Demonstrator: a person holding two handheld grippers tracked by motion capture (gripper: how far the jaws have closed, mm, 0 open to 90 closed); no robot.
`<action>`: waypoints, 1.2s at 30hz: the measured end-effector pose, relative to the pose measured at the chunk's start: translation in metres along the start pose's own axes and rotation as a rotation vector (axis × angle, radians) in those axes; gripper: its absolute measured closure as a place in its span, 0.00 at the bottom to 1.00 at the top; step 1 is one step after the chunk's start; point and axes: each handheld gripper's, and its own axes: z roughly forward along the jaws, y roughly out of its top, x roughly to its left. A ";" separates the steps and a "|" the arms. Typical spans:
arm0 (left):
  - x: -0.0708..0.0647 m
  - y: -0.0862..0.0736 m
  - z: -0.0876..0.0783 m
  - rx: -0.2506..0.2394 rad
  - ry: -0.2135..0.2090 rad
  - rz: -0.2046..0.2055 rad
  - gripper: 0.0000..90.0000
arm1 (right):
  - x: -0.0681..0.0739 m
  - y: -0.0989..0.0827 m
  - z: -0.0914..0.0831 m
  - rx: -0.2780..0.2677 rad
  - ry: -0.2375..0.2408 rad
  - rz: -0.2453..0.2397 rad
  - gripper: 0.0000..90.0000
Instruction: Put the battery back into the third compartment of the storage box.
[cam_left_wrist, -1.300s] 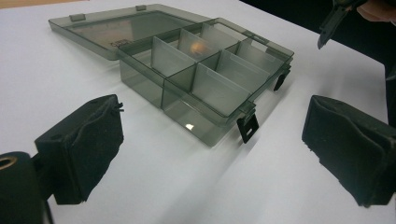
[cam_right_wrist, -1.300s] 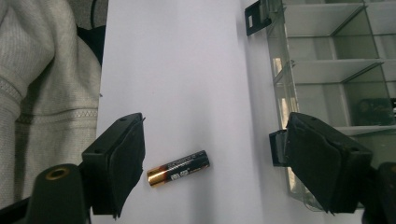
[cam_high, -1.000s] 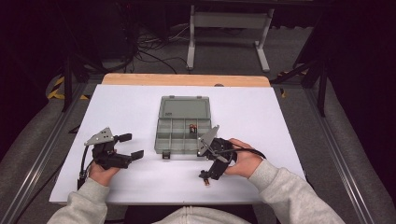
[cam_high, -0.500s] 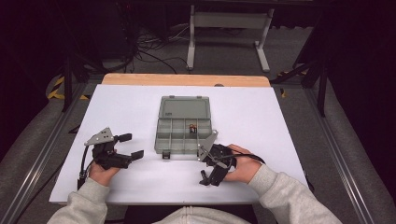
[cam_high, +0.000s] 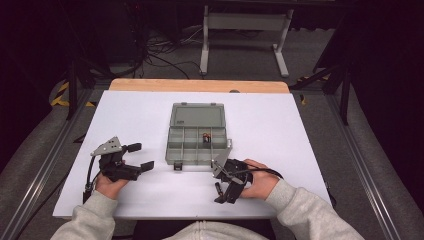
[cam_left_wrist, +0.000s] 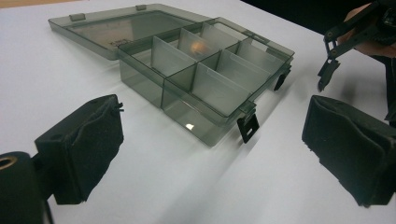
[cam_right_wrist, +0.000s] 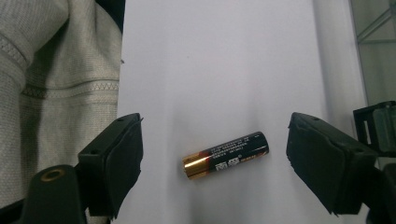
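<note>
Standing wide apart, the jaws of the right gripper (cam_right_wrist: 212, 158) have a battery (cam_right_wrist: 226, 155) lying flat on the white table (cam_right_wrist: 210, 56) between them, and neither pad touches it. The battery is round, so it could roll away if one pad bumps it first. If the jaws close on its ends and not its sides, it might pop out. It must be lifted high, or it may knock the wall of the box (cam_high: 196, 138) close by, where another battery (cam_high: 206, 138) sits. The left gripper (cam_left_wrist: 212, 154) rests open near the box, holding nothing, and should stay clear.
</note>
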 end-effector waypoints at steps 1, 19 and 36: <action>0.000 0.000 0.000 -0.002 0.002 -0.001 0.07 | 0.000 0.000 0.000 0.001 0.001 0.006 0.21; 0.000 0.000 0.001 0.004 0.002 -0.004 0.06 | 0.000 -0.005 0.011 0.033 0.005 0.007 0.26; 0.000 0.000 0.001 0.002 0.003 -0.003 0.07 | 0.001 -0.007 0.013 0.049 -0.048 -0.014 0.46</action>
